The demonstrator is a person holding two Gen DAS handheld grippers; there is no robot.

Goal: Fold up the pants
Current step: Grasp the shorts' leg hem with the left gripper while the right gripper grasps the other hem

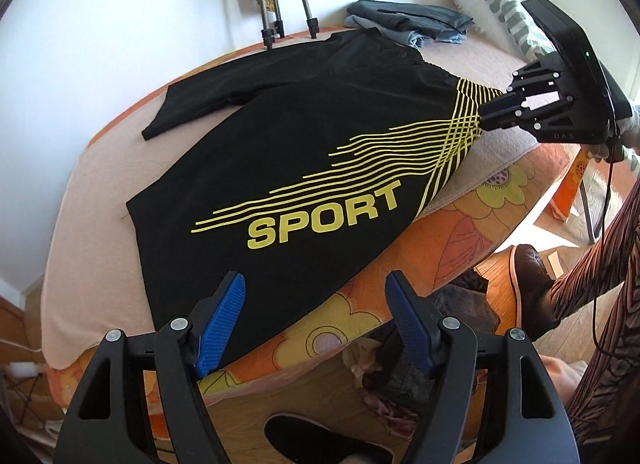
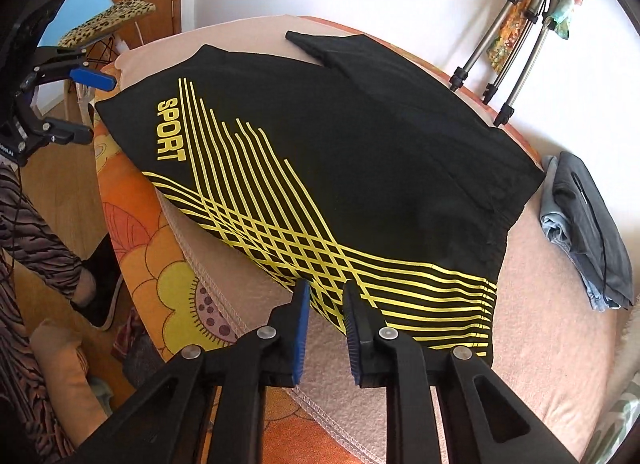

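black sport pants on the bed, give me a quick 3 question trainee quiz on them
1. True or false: the right gripper is shut on the black pants.
2. Which word is printed on the pants? A) SPORT B) RUN C) TEAM
3. Fill in: the left gripper's fingers stand ____ at the leg end.

Key: 1 true; 2 A; 3 open

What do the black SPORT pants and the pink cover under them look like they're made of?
Black pants: probably a thin, smooth synthetic knit with a matte finish; they lie flat with few creases, and the yellow print looks like flat rubbery transfer. Pink cover: seemingly soft, fuzzy woven or fleece cloth with a stitched hem.
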